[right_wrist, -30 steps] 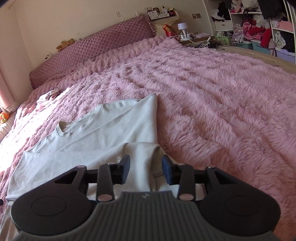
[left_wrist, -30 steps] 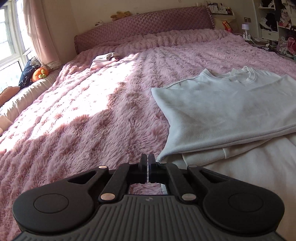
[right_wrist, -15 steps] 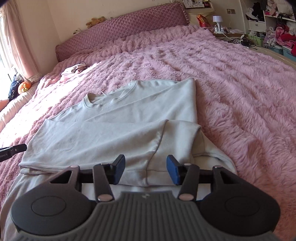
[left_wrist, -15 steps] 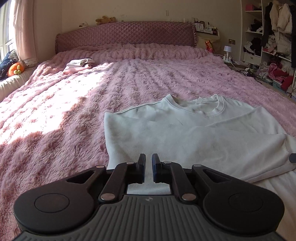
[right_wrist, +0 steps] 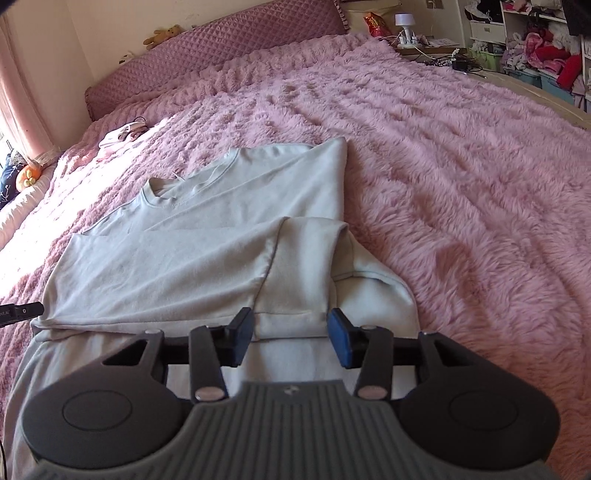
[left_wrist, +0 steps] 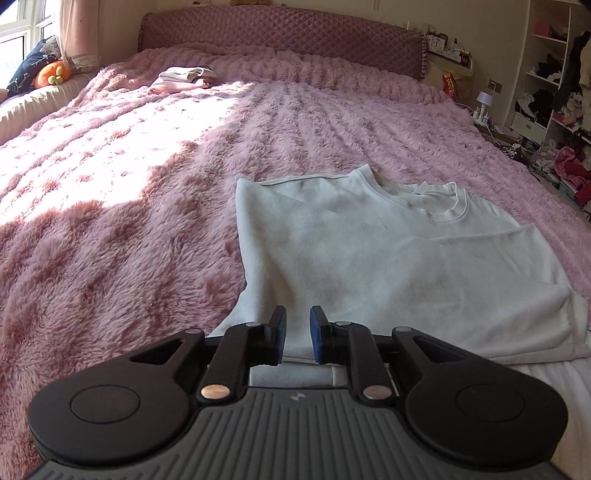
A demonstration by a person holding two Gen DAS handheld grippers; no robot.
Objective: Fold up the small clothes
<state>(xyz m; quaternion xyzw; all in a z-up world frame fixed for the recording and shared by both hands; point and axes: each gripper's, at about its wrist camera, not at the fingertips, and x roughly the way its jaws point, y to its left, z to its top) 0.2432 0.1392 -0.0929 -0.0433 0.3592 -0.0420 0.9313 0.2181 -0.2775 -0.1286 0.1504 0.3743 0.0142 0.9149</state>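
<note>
- pale sweatshirt (left_wrist: 369, 258) lies flat, part-folded, on the pink furry bedspread (left_wrist: 110, 221);
- left gripper (left_wrist: 297, 334) opening, nothing pinched, above its near hem;
- right gripper (right_wrist: 291, 338) parted, closing slightly, empty, over the folded sleeve (right_wrist: 299, 266)

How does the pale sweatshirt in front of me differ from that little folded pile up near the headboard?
The sweatshirt lies close, spread wide and only partly folded, its neckline showing; the folded pile sits far off by the headboard, compact and stacked. The sweatshirt lies in shade, the pile at the edge of the sunlit patch. Both are light-coloured and rest on the pink blanket.
</note>
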